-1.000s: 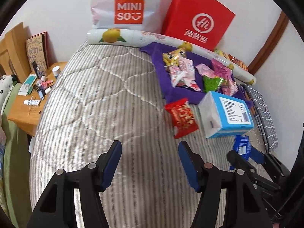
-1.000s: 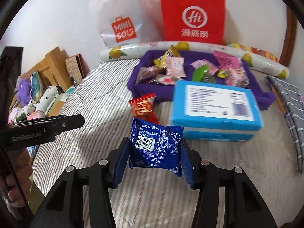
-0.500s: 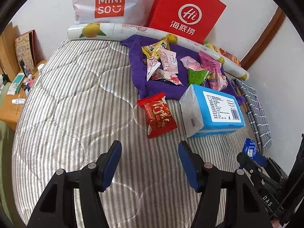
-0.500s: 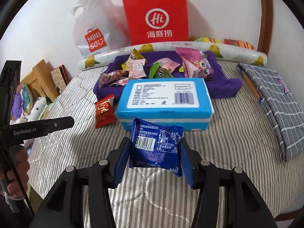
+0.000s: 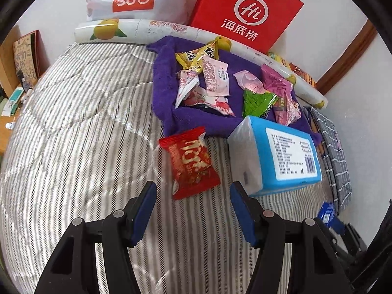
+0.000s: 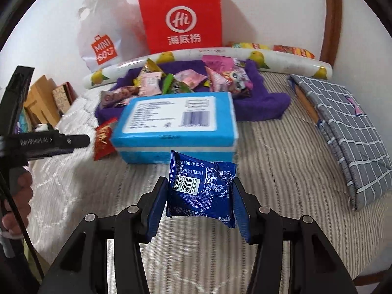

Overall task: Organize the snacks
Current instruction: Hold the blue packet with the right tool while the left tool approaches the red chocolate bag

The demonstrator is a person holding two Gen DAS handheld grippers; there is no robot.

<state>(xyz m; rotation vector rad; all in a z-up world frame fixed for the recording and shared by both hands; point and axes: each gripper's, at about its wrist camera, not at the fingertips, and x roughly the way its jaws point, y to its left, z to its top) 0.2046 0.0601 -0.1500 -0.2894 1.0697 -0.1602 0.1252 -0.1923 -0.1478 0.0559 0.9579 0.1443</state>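
right wrist view, blue packet clamped between jaws, bare quilt beside

Soft, even indoor light is filling both fisheye views.

Black vignette corners are ringing each frame, and straight lines are bowing toward the edges. The bags are casting faint shadows on the white wall. Glare is showing on the glossy lemon-print roll. Motion blur is smearing the blue tissue pack label in the right view, and the striped quilt is shimmering.
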